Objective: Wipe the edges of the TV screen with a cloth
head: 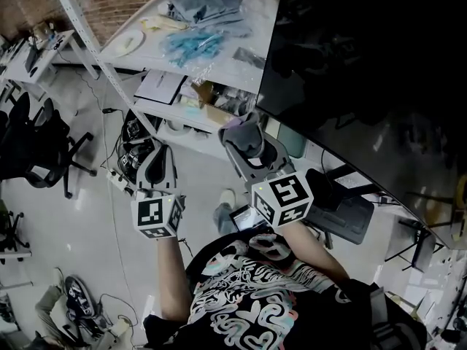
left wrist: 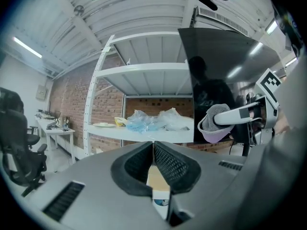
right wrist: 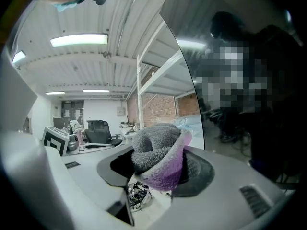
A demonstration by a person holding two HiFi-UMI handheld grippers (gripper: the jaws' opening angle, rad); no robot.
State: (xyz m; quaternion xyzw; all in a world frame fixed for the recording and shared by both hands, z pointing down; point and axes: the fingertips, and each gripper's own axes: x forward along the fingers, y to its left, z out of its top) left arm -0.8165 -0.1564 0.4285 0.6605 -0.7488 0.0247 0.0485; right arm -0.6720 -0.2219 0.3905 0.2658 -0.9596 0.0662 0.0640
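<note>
The TV screen [head: 365, 57] is a big dark glossy panel filling the upper right of the head view. A grey and purple cloth [head: 244, 131] is bunched between the jaws of my right gripper [head: 246, 138], just below and left of the screen's lower left corner; I cannot tell if they touch. In the right gripper view the cloth [right wrist: 160, 157] fills the jaws and the TV edge [right wrist: 184, 80] runs up just to its right. My left gripper [head: 156, 155] hangs further left, shut and empty, its pads [left wrist: 165, 159] pressed together. It looks toward the TV [left wrist: 225, 75] and cloth [left wrist: 215, 123].
A white metal shelf [head: 219, 64] behind the TV's left edge holds plastic bags [head: 197, 6], blue items and a plate [head: 125, 44]. Boxes and clutter sit on its lower level. Black office chairs [head: 36, 148] stand at the left and cables [head: 120, 170] lie on the floor.
</note>
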